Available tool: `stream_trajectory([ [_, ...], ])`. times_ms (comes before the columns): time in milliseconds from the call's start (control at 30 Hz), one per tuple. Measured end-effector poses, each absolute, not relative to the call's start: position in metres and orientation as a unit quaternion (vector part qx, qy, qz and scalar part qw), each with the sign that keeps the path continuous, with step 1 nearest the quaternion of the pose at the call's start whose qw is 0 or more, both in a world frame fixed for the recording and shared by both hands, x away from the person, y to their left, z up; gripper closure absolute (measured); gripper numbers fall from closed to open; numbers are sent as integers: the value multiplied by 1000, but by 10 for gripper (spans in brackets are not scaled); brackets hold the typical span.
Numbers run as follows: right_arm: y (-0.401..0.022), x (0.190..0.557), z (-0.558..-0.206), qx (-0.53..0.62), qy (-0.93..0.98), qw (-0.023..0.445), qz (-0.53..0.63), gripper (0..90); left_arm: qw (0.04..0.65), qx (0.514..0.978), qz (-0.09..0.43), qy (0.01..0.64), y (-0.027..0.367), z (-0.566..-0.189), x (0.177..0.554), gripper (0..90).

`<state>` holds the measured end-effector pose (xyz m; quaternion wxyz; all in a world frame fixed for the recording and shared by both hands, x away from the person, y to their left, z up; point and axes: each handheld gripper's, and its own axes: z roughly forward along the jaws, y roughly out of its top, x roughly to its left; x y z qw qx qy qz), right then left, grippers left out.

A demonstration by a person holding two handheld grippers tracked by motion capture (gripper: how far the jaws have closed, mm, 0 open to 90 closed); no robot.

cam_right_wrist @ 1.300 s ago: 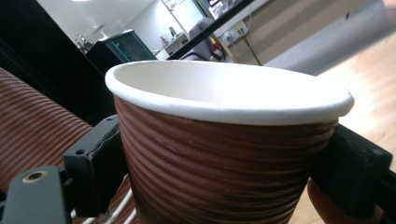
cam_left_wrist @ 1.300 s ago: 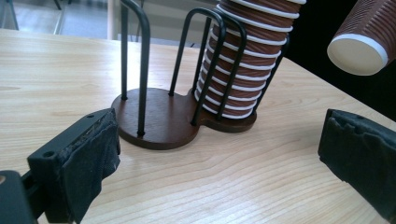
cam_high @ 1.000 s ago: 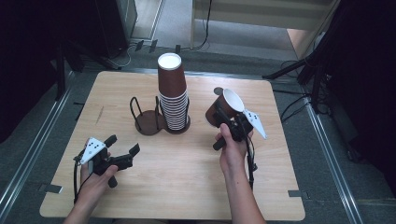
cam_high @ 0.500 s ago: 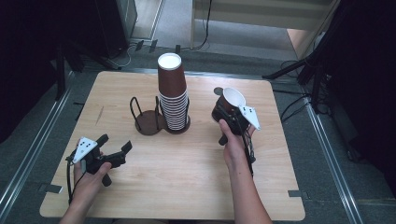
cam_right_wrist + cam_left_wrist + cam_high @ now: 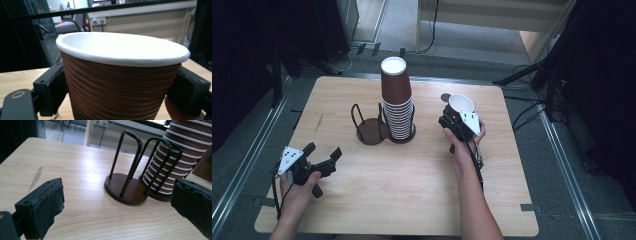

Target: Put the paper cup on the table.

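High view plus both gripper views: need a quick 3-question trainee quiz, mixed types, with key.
1. True or false: the right tool is shut on a single brown paper cup.
2. Multiple choice: the stack of cups sits
A. in the rack ring beside the empty rack ring
B. flat on the bare table
C. between the left tool's jaws
3. Fill in: the left tool is ____, with nothing between its jaws.

Key: 1 true; 2 A; 3 open.
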<state>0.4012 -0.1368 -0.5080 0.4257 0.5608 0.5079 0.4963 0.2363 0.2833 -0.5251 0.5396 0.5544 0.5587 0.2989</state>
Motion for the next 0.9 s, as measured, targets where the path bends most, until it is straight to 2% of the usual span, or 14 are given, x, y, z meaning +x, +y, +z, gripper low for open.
stream_trajectory([
  [100, -135, 405, -514, 546, 510, 443, 495, 126, 537, 552, 300, 563, 286, -526, 236, 0],
  [567, -140, 416, -530, 519, 542, 463, 472, 109, 530, 550, 305, 569, 290, -529, 236, 0],
  [900, -140, 416, -540, 506, 568, 462, 457, 89, 526, 554, 300, 571, 289, -532, 236, 0],
])
